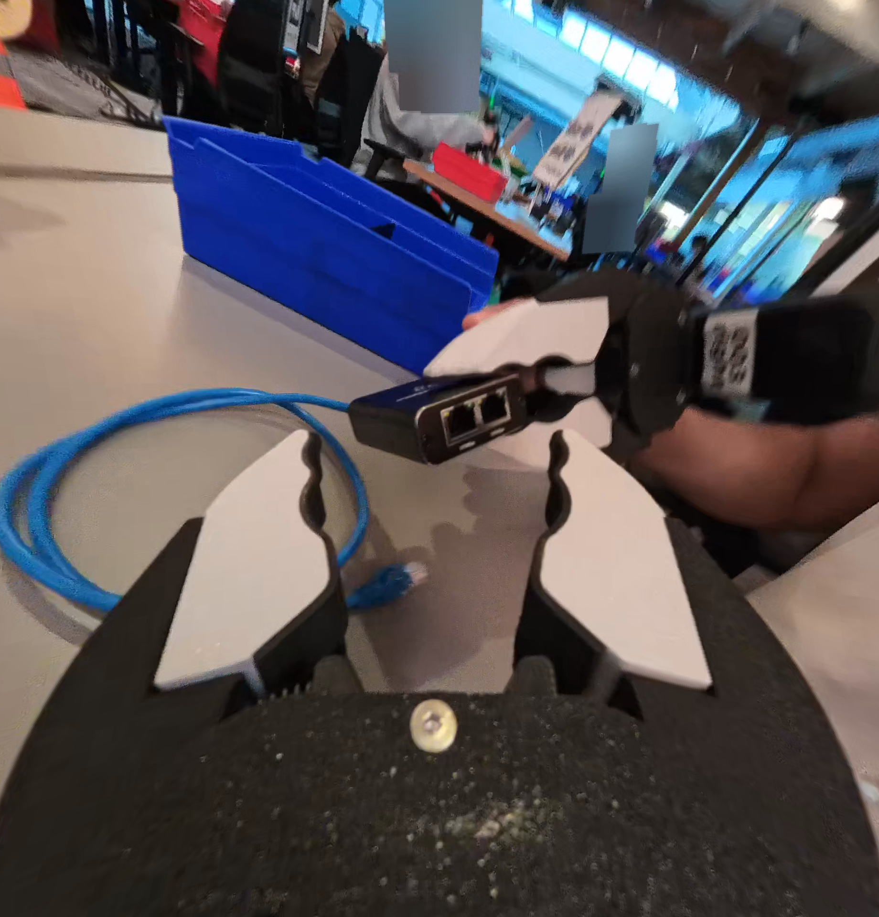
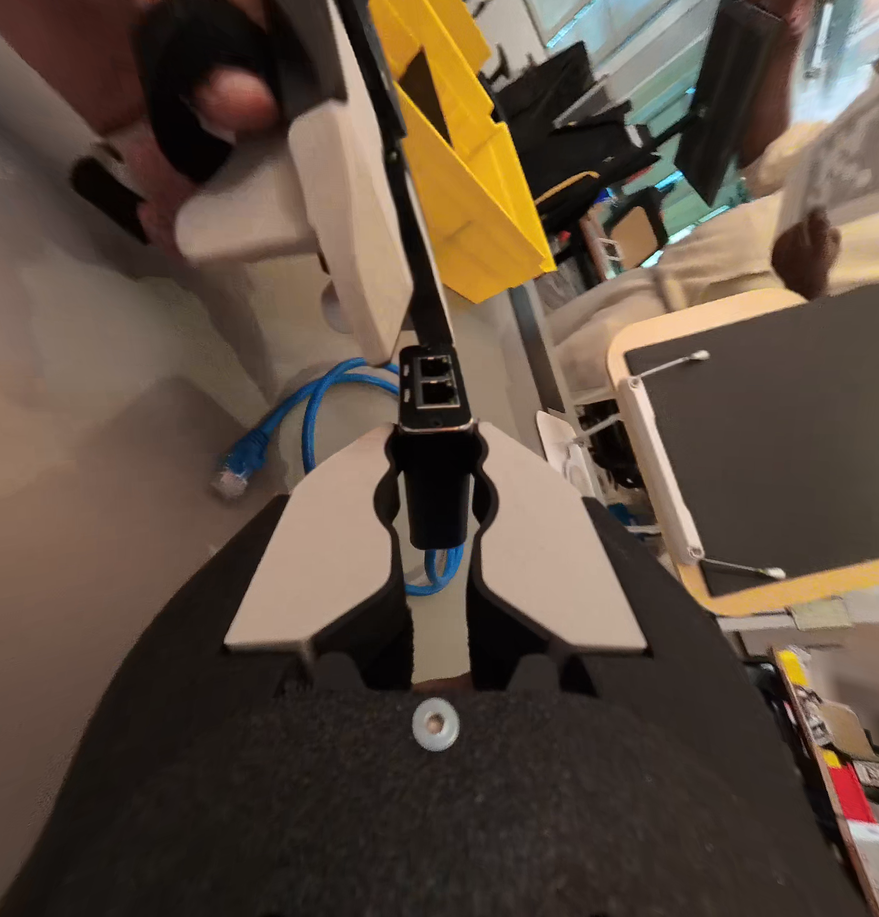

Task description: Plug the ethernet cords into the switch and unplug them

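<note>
A small black switch [image 1: 427,417] with two empty ports facing me hangs above the table, gripped by my right gripper [image 1: 482,367] from the right. In the right wrist view the switch [image 2: 435,446] sits between the shut fingers, ports pointing away; my right gripper [image 2: 433,431] clamps its body. A blue ethernet cord [image 1: 45,501] lies coiled on the table, its clear-tipped plug [image 1: 393,583] free just left of centre. The plug also shows in the right wrist view [image 2: 239,469]. My left gripper [image 1: 435,446] is open and empty above the plug, below the switch.
A blue bin [image 1: 318,253] stands on the beige table [image 1: 80,307] behind the cord. A yellow bin [image 2: 467,173] shows in the right wrist view. The left gripper with the hand holding it [image 2: 278,173] looms there. A dark-topped table [image 2: 775,446] is to the right. Less than 4 cm separates the two grippers' tips.
</note>
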Demonstrator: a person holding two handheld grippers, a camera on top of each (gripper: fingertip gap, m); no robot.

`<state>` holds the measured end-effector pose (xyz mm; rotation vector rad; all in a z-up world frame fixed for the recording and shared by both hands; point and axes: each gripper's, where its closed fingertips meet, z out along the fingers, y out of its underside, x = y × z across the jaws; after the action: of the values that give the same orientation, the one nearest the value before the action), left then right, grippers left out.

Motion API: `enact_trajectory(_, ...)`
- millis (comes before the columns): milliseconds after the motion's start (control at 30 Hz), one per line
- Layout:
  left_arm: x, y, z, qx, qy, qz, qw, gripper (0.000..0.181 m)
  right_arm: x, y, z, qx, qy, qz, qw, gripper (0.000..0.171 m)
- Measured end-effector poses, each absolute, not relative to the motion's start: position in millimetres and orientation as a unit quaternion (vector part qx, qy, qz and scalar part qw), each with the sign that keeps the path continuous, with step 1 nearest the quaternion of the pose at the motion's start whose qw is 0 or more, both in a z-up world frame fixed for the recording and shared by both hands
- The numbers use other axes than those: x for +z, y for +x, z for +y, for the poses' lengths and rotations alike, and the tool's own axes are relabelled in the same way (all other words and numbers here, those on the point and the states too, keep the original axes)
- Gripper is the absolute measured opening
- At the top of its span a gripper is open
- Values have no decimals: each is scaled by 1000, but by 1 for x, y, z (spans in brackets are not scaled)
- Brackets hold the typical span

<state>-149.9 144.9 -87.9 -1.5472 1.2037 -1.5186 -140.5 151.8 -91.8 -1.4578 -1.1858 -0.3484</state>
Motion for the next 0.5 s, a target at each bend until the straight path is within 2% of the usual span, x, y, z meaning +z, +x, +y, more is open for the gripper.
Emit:
enact_trajectory(67,-83,-146,147,-612,-597,416,308,84,-94,-141,156,-171,-622,-492,584,25)
enact_trajectory(200,-90,-137,146,-572,-612,435,331,68,-94,-150,161,-205,-609,-495,585,25)
enact_trajectory(500,-106,-138,144,-488,-640,491,334,66,-112,-156,158,-135,-649,-517,541,30)
